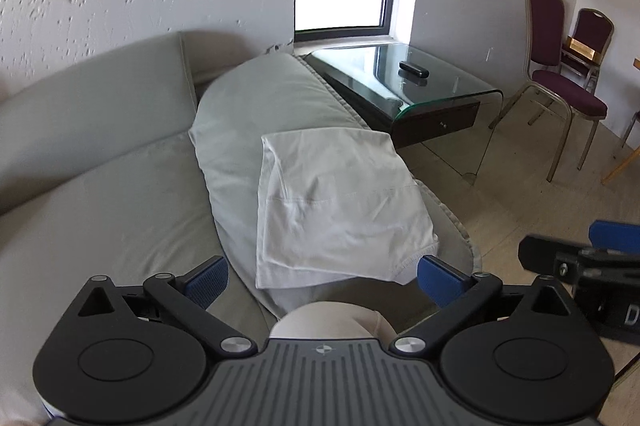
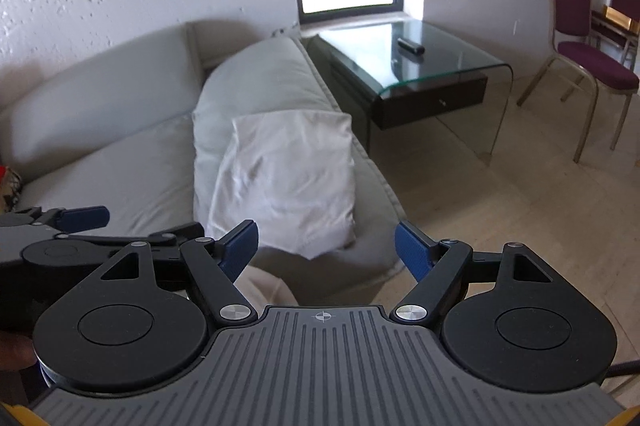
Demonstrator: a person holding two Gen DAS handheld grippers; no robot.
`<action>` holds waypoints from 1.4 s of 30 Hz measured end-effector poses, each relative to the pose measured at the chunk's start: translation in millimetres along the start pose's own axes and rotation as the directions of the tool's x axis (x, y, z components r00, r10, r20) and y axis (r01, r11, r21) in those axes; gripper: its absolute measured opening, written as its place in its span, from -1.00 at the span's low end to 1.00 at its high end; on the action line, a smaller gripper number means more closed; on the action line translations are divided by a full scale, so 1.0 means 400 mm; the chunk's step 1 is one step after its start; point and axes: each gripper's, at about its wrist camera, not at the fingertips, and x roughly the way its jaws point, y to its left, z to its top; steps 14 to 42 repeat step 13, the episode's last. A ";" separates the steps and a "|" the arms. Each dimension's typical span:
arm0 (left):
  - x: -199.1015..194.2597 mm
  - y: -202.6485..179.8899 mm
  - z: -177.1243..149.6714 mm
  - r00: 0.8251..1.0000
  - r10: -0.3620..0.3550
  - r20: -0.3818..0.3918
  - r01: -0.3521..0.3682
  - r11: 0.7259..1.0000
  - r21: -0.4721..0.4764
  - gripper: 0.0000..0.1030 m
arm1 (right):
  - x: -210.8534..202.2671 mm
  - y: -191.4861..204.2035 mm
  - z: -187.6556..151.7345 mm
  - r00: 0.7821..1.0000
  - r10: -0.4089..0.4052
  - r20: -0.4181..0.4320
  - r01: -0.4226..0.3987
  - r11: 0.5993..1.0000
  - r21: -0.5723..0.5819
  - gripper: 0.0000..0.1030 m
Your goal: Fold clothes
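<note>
- Folded white garment [image 1: 340,210]: lies on the grey cushion [image 1: 256,98] at the sofa's [image 1: 100,194] end.
- Left tool [image 1: 322,280]: released, nothing between its blue pads, just short of the garment.
- Right tool [image 2: 326,246]: released, empty.
- Glass table [image 1: 432,74]: beside the sofa, carrying a dark remote [image 1: 414,69].

Folded garment [image 1: 340,202] on sofa armrest cushion [image 1: 256,98], glass table [image 1: 448,82] right of sofa, chairs [image 1: 560,66] beyond
</note>
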 end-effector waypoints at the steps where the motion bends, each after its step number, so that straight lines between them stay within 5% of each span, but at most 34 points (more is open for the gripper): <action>1: 0.003 0.001 -0.002 1.000 -0.003 -0.004 0.003 1.000 -0.006 0.98 | 0.002 -0.001 -0.003 1.000 0.000 -0.001 0.000 1.000 0.000 0.56; 42: 0.022 -0.006 -0.009 1.000 0.007 -0.020 -0.007 1.000 0.008 0.98 | 0.024 -0.003 -0.009 1.000 -0.005 -0.012 0.005 1.000 0.000 0.57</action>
